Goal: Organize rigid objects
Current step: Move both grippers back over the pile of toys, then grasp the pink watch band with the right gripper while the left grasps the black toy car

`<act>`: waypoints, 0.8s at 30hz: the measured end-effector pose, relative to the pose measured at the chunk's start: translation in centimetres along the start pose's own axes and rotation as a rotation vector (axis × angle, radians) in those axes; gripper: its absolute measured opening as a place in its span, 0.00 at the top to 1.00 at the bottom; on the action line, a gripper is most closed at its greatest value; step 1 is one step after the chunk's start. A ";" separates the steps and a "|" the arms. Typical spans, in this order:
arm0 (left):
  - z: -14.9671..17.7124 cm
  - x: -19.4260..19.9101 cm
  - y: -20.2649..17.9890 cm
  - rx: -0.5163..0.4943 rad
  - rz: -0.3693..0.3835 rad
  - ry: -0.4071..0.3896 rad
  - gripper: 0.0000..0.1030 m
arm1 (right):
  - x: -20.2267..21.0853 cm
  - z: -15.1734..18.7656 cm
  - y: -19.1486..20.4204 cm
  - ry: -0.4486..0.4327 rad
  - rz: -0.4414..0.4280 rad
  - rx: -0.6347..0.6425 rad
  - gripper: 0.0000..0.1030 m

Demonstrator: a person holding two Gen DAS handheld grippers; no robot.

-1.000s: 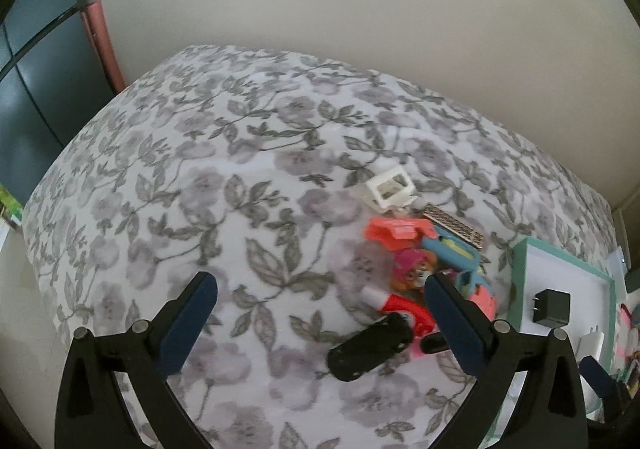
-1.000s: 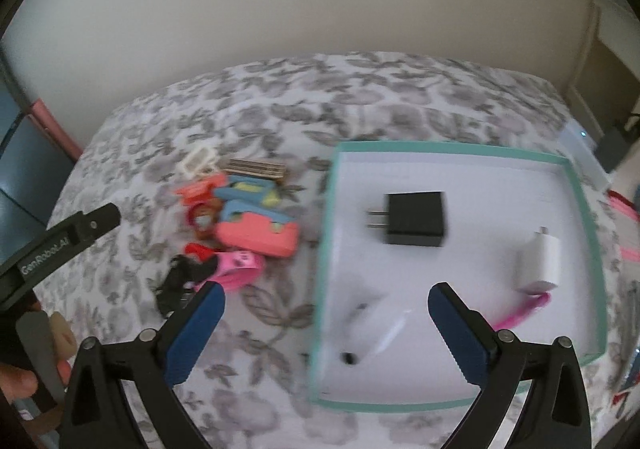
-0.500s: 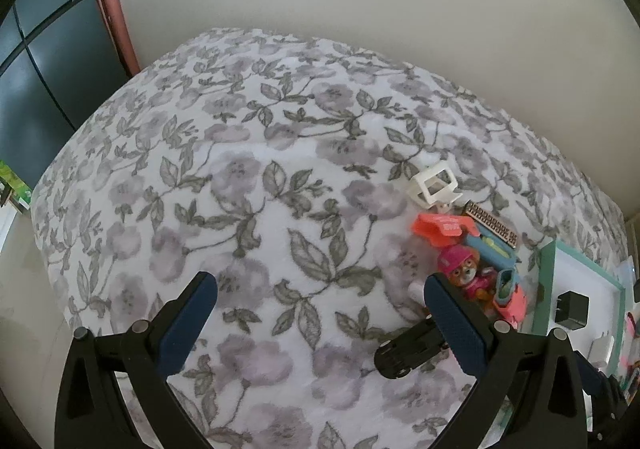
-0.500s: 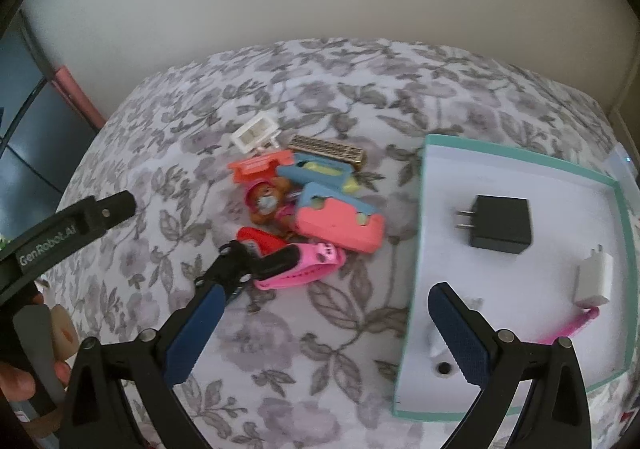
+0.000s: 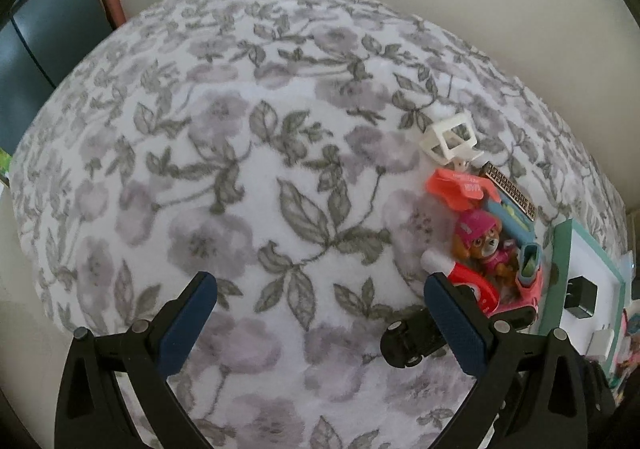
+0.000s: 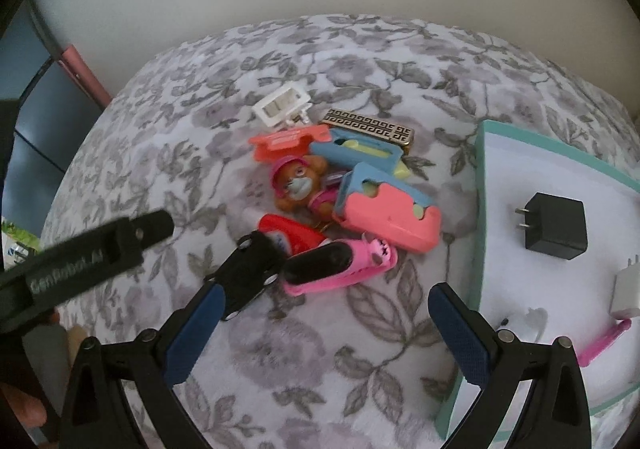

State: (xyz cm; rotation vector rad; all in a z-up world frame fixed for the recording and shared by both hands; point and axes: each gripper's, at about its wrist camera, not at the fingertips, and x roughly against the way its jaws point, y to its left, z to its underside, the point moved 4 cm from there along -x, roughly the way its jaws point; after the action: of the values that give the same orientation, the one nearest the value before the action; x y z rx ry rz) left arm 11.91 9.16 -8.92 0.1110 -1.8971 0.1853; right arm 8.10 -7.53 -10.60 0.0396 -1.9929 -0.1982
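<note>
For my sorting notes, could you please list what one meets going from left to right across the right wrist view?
Left gripper → black toy car → pink toy car → teal-rimmed tray → black charger → white charger.

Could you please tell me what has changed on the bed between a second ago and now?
The right gripper has swung left, from above the teal tray to over the toy pile, near the pink toy car. The left gripper has drifted left over bare blanket. Both remain open and empty; the toys and the black charger have not moved.
</note>
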 end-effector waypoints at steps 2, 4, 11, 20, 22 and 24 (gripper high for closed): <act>0.0 -0.2 -0.1 0.001 0.008 0.007 0.00 | -0.6 -0.2 -0.4 0.001 0.003 -0.006 0.00; 0.0 -0.4 -0.2 -0.005 0.007 0.013 0.00 | -1.2 -0.3 -0.6 0.009 -0.006 -0.013 0.00; 0.0 -1.3 -0.5 0.001 0.010 0.040 0.00 | -2.3 -0.6 -0.5 0.008 -0.037 -0.014 0.12; 0.2 -2.0 -0.9 -0.004 0.019 0.062 0.00 | -2.8 -0.9 -0.7 0.006 -0.061 -0.036 0.28; 0.2 -2.0 -1.0 -0.007 0.019 0.065 0.00 | -2.8 -0.9 -0.9 0.004 -0.064 -0.047 0.32; 0.3 -2.0 -1.1 -0.011 0.017 0.065 0.00 | -2.7 -0.9 -1.1 0.007 -0.075 -0.058 0.32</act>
State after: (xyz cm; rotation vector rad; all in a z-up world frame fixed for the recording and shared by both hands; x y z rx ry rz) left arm 12.49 7.98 -10.85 0.0799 -1.8343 0.1877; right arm 9.98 -8.41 -12.87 0.0771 -1.9793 -0.3037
